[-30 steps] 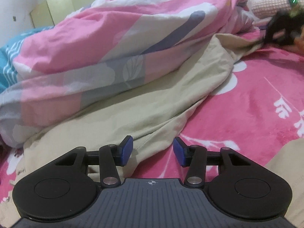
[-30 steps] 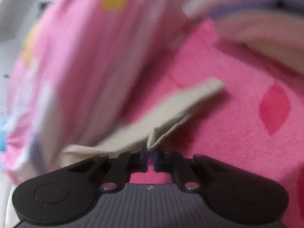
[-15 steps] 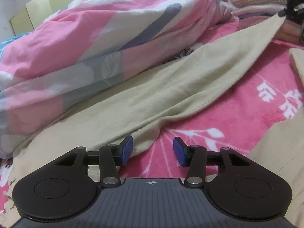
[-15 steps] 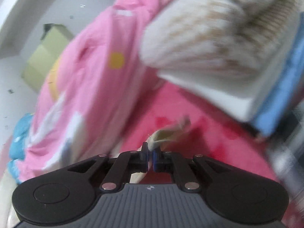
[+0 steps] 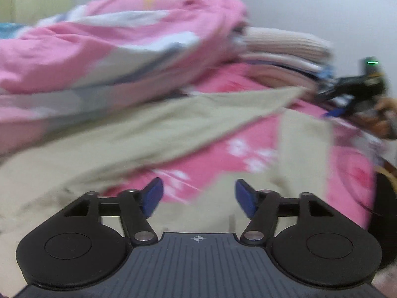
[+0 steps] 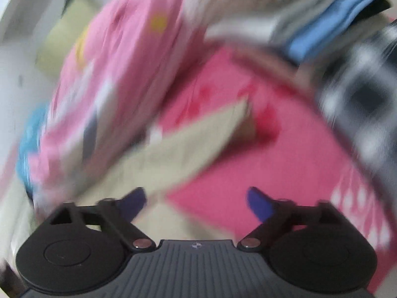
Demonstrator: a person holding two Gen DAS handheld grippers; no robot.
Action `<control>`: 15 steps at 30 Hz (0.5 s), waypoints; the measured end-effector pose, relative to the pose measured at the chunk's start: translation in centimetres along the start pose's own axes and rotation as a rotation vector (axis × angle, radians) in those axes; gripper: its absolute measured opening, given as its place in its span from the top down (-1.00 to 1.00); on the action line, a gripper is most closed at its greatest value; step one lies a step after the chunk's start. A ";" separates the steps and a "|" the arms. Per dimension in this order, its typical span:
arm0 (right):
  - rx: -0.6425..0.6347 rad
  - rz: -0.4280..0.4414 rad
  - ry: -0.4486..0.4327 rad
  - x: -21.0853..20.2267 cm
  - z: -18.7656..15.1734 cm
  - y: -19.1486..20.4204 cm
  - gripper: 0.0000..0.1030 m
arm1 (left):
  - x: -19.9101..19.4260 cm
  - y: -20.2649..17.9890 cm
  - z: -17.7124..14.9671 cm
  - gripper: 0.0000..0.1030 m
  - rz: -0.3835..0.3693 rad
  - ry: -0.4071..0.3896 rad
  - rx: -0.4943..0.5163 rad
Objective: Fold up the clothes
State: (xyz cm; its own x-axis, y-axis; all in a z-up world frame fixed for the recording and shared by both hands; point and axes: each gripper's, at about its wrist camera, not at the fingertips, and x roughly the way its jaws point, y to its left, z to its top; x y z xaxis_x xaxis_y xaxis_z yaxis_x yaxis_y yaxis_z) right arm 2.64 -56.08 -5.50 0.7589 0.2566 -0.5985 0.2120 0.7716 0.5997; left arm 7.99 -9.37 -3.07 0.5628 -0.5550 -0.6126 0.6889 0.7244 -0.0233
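Observation:
A beige garment (image 5: 153, 129) lies stretched across the pink flowered bedsheet (image 5: 248, 146), one long part running up to the far right. My left gripper (image 5: 197, 197) is open just above the garment's near part, nothing between its blue pads. In the left wrist view the right gripper (image 5: 347, 92) shows at the far right, by the garment's far end, held by a hand. In the blurred right wrist view the right gripper (image 6: 196, 202) is open, and the beige garment's (image 6: 188, 146) end lies flat on the sheet ahead of it.
A bunched pink, white and grey quilt (image 5: 104, 49) rises along the left. A stack of folded clothes (image 5: 282, 49) sits at the back right, seen in the right wrist view as folded clothes (image 6: 310, 22) with a blue layer. A black-and-white patterned item (image 6: 364, 94) lies right.
My right gripper has opened and let go of the garment's end, which now lies on the sheet. The left gripper has opened wider and its view has swung to the right.

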 end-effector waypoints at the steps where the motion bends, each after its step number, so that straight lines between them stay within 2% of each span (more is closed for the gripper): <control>1: -0.030 -0.006 -0.003 -0.2 -0.8 0.5 -0.87 | 0.1 -0.9 -0.7 -0.43 -0.013 0.024 0.021; 3: -0.090 -0.017 -0.010 -0.7 -2.3 1.6 -0.77 | 0.8 -3.1 -2.2 -0.43 0.010 0.075 0.094; 4: -0.120 -0.022 -0.013 -0.9 -3.1 2.2 -0.57 | 1.1 -4.2 -3.0 -0.43 0.024 0.099 0.133; 5: -0.150 -0.028 -0.016 -1.1 -3.9 2.7 -0.27 | 1.4 -5.3 -3.7 -0.41 0.039 0.124 0.172; 6: -0.181 -0.033 -0.019 -1.3 -4.7 3.3 0.07 | 1.7 -6.4 -4.6 -0.41 0.078 0.112 0.223; 7: -0.211 -0.039 -0.022 -1.6 -5.4 3.8 0.63 | 1.9 -7.4 -5.5 -0.40 0.125 0.088 0.277; 9: -0.271 -0.050 -0.029 -2.0 -7.0 4.9 0.69 | 2.2 -9.1 -7.1 -0.32 0.192 0.055 0.386; 10: -0.301 -0.056 -0.032 -2.2 -7.8 5.5 0.71 | 2.1 -9.6 -7.4 -0.23 0.210 0.044 0.406; 11: -0.331 -0.061 -0.035 -2.5 -8.5 6.0 0.72 | 2.0 -10.0 -7.5 -0.13 0.219 0.045 0.408; 12: -0.361 -0.067 -0.038 -2.7 -9.3 6.6 0.72 | 1.7 -10.0 -7.5 -0.12 0.215 0.046 0.401; 15: -0.288 0.000 -0.136 -7.6 -9.4 5.8 0.73 | 0.4 -9.5 -7.5 -0.20 0.201 0.046 0.358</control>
State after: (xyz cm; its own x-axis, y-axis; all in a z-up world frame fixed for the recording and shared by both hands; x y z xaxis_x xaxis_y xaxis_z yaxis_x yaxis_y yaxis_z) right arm -7.74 -48.07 -2.47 0.8386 0.1914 -0.5099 0.0437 0.9096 0.4133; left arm -1.78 -13.44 -8.98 0.6871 -0.3922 -0.6116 0.6871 0.6244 0.3716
